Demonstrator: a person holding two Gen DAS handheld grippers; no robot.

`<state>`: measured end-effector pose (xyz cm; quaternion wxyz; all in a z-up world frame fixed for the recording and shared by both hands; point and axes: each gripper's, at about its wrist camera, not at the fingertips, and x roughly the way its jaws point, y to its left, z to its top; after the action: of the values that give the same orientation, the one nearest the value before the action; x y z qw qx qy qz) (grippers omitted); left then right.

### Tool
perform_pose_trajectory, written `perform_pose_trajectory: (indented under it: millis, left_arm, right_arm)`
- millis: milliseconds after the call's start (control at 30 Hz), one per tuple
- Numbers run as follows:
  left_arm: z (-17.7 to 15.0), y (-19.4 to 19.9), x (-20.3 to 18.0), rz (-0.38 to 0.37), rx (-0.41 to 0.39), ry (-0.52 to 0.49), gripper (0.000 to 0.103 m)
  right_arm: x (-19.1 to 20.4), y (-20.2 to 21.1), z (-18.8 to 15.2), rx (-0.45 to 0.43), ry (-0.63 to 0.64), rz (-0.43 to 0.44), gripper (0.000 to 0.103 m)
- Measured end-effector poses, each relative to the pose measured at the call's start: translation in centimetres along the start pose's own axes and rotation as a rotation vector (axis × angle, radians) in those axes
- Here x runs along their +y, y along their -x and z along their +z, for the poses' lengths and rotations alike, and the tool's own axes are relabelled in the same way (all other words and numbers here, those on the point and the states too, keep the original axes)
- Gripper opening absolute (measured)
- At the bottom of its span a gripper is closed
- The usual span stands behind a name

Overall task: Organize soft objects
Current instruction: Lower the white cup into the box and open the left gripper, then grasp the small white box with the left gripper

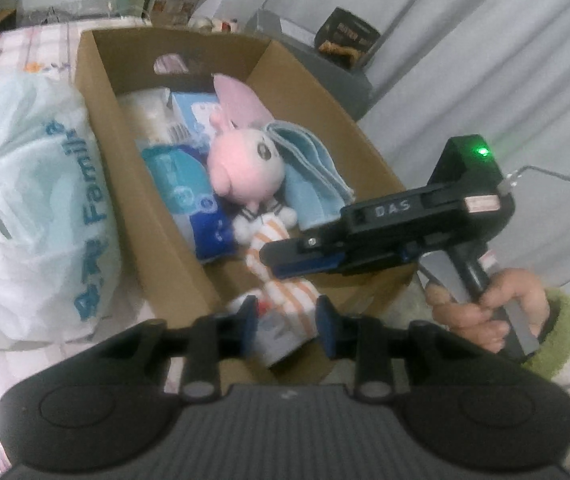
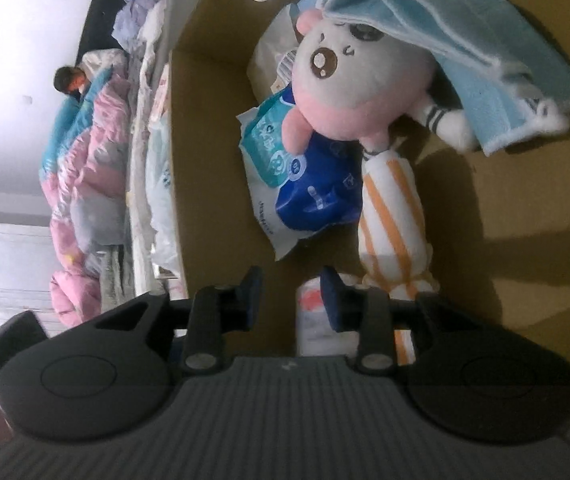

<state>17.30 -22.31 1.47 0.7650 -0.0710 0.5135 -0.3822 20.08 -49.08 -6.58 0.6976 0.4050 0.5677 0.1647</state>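
**A:** Where does the left gripper (image 1: pixel 285 320) stand?

**B:** Over the near end of the cardboard box (image 1: pixel 97 92). Its fingers are drawn in narrow on a small packet (image 1: pixel 281 338) and seem to pinch it by its sides. The packet hangs just above the box floor, beside the striped towel (image 1: pixel 285 292).

**A:** And the right gripper (image 2: pixel 291 292)?

**B:** It is inside the box too, with its fingers a little apart and holding nothing. In its own view a packet touches one finger only, and bare cardboard fills most of the gap.

**A:** So how should the person set the packet down?

**B:** Probably low and flat in the free corner, letting go only once it rests on the cardboard. The soft wrapper will crumple if it is squeezed harder. The right gripper should keep off the striped towel and the stuffed bunny (image 1: pixel 245 160) so nothing already packed gets dragged. The blue towel (image 1: pixel 313 160) draped over the bunny looks loose enough to slide.
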Motion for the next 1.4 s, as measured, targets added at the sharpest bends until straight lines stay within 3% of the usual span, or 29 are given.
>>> perform_pose_trajectory:
  millis: [167, 367, 400, 533, 733, 1033, 1400]
  left_arm:
    - [0.1, 2.3, 0.6, -0.005, -0.056, -0.003, 0.032]
    - [-0.5, 6.2, 1.4, 0.032, -0.162, -0.037, 0.048]
    - [-0.7, 6.9, 1.7, 0.045, -0.183, -0.045, 0.052]
    - [-1.9, 9.3, 3.2, 0.107, -0.251, -0.048, 0.063]
    - [-4.9, 12.1, 6.8, 0.26, -0.333, -0.022, 0.071]
    - [-8.8, 15.6, 12.0, 0.446, -0.41, 0.024, 0.076]
    - [-8.2, 12.9, 16.1, 0.52, -0.412, 0.035, 0.076]
  right_arm:
    - [0.6, -0.2, 0.4, -0.005, 0.014, -0.018, 0.032]
    - [1.8, 0.0, 0.8, 0.006, 0.063, -0.068, 0.037]
    - [2.2, -0.1, 0.8, 0.008, 0.076, -0.079, 0.042]
    - [3.5, -0.2, 0.7, 0.005, 0.129, -0.128, 0.045]
    - [6.2, -0.1, 0.3, -0.025, 0.182, -0.122, 0.047]
    - [14.5, -2.5, -0.4, -0.029, 0.338, -0.075, 0.053]
    - [24.9, -10.4, -0.5, 0.043, 0.528, -0.017, 0.067]
